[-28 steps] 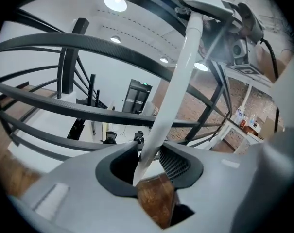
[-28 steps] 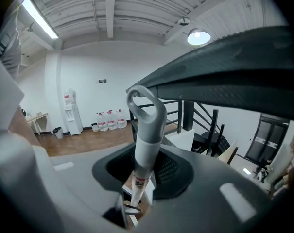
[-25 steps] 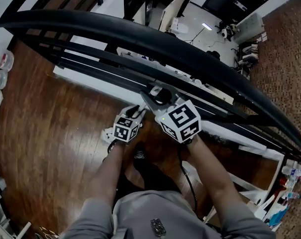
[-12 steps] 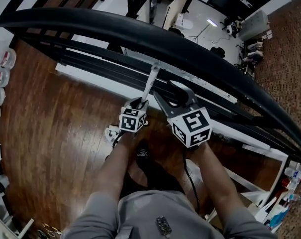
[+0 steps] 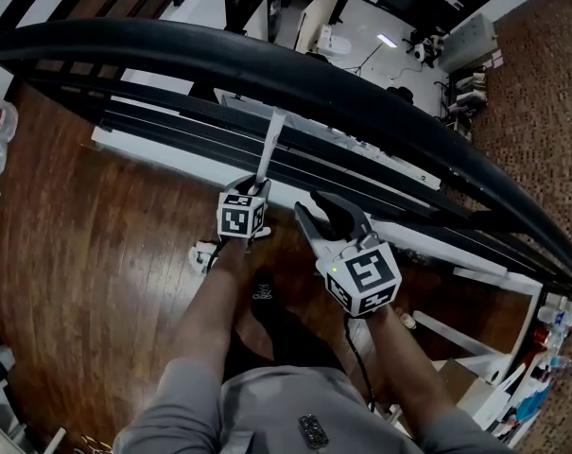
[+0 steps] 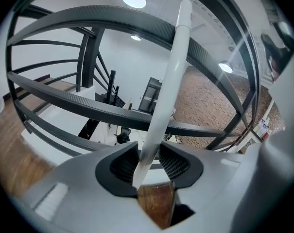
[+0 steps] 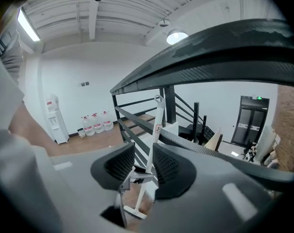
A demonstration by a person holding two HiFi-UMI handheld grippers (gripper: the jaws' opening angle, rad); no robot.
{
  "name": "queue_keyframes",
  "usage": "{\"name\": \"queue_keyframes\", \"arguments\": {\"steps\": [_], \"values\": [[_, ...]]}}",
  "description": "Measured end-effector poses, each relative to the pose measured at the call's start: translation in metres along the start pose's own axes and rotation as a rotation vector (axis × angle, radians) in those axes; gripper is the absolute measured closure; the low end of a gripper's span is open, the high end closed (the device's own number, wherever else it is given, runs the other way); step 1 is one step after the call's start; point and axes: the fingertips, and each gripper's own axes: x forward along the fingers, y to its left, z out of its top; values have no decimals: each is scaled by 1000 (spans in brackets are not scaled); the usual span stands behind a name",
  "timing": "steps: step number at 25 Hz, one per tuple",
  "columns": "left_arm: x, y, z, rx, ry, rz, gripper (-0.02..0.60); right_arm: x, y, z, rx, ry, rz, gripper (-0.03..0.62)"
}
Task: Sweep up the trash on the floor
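Slim white handle (image 6: 169, 81), glossy plank floor (image 5: 96, 253)

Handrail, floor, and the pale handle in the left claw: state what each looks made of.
Handrail: black and matte with a fine woven pattern, so likely a carbon-fibre wrap or a textured coating.
Floor: brown planks with grain and glossy reflections, probably varnished wood or laminate.
Handle, gripped by the left claw: smooth and pale with an even sheen; plastic or painted metal, cannot tell which.
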Motion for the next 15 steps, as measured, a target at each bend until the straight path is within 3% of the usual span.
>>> {"name": "queue_keyframes", "arguments": {"steps": [4,8,12,15], "values": [[-7,-1,1,3,-22,-34,367,-9,7,-6,11,1,-6,489],[-31,-10,-1,9,-55,-36,330,-23,14,-14,9,-2,-6,496],[-90,-19,-13,-1,-95,-24,331,-45,31,-10,70,-33,23,497],[-148,-15,-14,8,-154,-18,446,-55,58,10,121,-106,68,506]]}}
